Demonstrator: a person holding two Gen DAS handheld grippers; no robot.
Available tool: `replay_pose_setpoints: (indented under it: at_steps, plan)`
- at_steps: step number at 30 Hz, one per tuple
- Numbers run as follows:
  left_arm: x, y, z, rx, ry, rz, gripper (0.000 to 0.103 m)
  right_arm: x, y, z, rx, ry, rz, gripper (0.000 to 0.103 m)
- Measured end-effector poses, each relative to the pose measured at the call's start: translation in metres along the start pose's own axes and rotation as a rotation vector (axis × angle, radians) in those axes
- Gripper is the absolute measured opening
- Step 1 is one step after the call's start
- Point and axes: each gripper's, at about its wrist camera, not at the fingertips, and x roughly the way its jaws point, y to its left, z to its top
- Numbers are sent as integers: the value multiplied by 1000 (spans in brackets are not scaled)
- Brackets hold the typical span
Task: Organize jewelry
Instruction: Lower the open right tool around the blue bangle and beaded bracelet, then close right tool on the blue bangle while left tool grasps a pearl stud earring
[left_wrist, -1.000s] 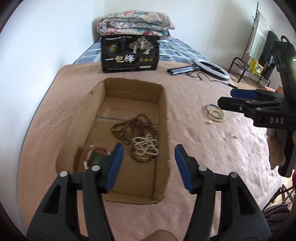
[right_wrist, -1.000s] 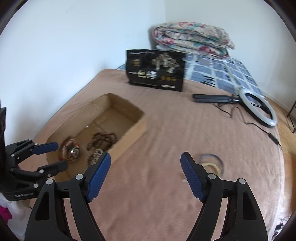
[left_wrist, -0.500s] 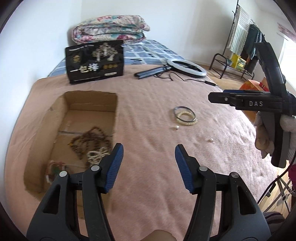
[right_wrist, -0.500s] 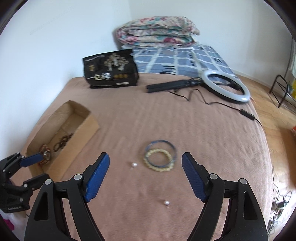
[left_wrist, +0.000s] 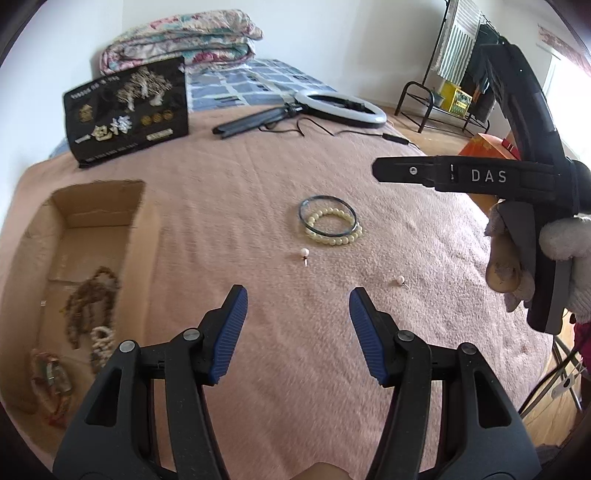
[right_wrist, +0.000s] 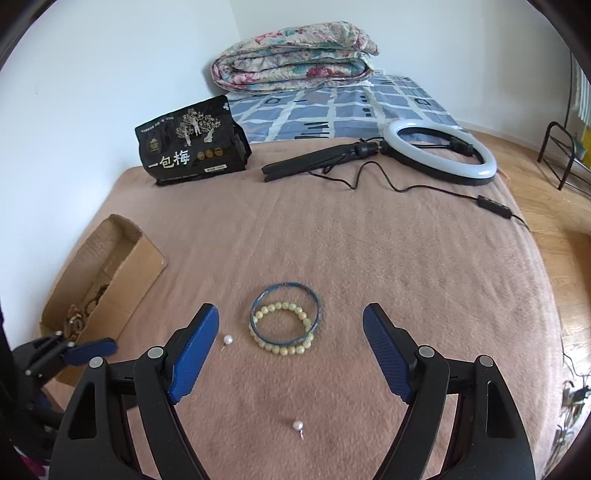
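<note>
On the bed's pink-brown fleece blanket (right_wrist: 369, 258) lie a thin blue glass bangle (right_wrist: 285, 312) overlapping a cream beaded bracelet (right_wrist: 282, 328), with two small white pearl earrings (right_wrist: 228, 339) (right_wrist: 297, 425) close by. At the blanket's left edge sits an open brown cardboard box (left_wrist: 92, 236) holding brown bead strands (left_wrist: 88, 299). Both claws are empty, with jaws apart: the right claw (right_wrist: 290, 350) hovers just short of the bangle, the left claw (left_wrist: 297, 332) over bare blanket between box and earrings.
</note>
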Motion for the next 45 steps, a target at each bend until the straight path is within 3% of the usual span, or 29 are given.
replay_pose_setpoints:
  at_steps: [12,22,30,38,45]
  plan:
    - [56,6,7,-42,47,-55,37,56,7,-6,-105,83,35,80]
    - [83,9,15,-38,59,-57,32,86,6,-6,-106,129,39,80]
    - [96,5,21,-12,52,-53,31,101,6,-5,-99,149,43,80]
    - [103,7,22,-15,49,-23,11,109,11,-3,-131,162,13,80]
    - [100,8,19,-22,47,-16,8,113,18,-3,-186,184,-30,80]
